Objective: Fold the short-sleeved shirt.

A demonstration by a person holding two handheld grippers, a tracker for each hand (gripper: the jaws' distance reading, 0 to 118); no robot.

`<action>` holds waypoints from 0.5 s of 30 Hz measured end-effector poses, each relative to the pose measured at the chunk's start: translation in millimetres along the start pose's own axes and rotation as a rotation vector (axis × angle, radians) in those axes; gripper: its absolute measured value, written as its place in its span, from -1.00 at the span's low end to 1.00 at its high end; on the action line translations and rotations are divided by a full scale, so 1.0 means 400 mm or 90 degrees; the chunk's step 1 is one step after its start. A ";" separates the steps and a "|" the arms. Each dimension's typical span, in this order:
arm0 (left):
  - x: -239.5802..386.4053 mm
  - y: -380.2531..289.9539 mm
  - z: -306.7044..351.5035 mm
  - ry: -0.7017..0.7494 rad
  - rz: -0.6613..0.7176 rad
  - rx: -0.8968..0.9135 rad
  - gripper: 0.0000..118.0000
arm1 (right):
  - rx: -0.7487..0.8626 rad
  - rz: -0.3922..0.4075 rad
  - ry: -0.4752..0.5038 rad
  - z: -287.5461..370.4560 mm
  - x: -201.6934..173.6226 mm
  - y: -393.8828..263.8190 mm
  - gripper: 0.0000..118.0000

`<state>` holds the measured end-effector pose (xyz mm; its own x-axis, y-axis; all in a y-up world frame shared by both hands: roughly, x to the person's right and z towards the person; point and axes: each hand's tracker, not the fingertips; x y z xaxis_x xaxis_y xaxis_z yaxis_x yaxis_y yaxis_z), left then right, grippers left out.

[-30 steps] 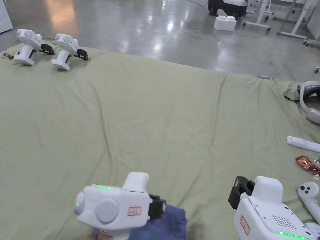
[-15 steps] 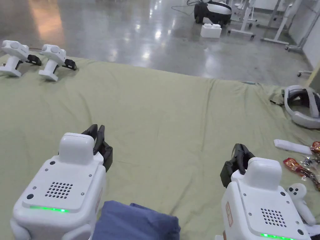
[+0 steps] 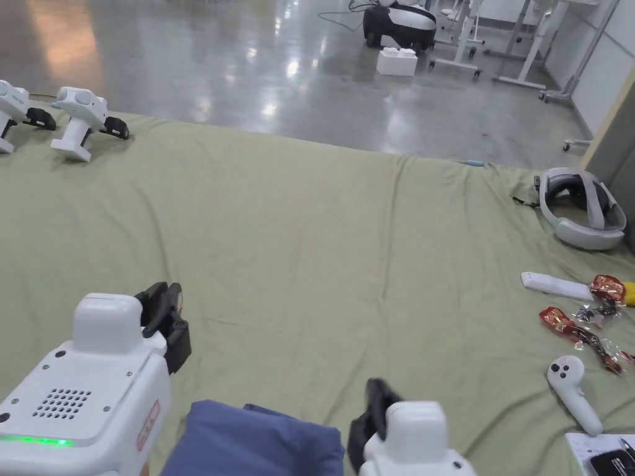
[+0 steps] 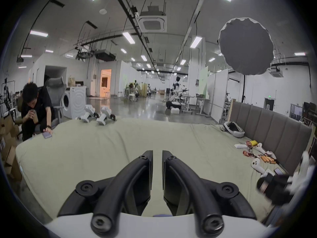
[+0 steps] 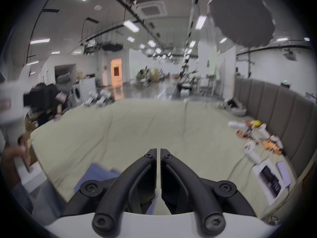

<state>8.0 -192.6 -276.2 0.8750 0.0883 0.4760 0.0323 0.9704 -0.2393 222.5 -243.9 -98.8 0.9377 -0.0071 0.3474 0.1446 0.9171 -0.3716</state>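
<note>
1. Shirt (image 3: 254, 441), blue and bunched, is seen at the bed's (image 3: 322, 248) near edge, between both tools.
2. Left hand-held gripper (image 4: 157, 155) is held slightly parted, empty; right hand-held gripper (image 5: 158, 151) nearly closed, empty.
3. Two spare grippers (image 3: 80, 121) are seen at the far edge.

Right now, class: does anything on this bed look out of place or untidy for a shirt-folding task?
Yes. Snack wrappers, a white controller and a headset clutter the green sheet's right side, and two spare grippers sit at its far left. The blue shirt lies bunched at the near edge.
</note>
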 end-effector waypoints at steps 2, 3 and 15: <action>-0.020 -0.019 0.007 0.009 0.004 -0.023 -0.74 | -0.054 -0.007 0.038 -0.015 -0.043 -0.058 -0.90; -0.031 -0.026 0.009 0.005 0.008 -0.033 -0.74 | -0.070 0.000 0.043 -0.025 -0.060 -0.079 -0.90; -0.209 -0.155 -0.012 -0.079 0.178 -0.290 0.30 | -0.195 -0.006 -0.005 -0.170 -0.059 -0.220 -0.90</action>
<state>-64.8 -261.3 -305.1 0.8180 0.3812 0.4308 0.0367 0.7128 -0.7004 209.3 -351.4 -132.9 0.9334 -0.0111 0.3587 0.2432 0.7544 -0.6097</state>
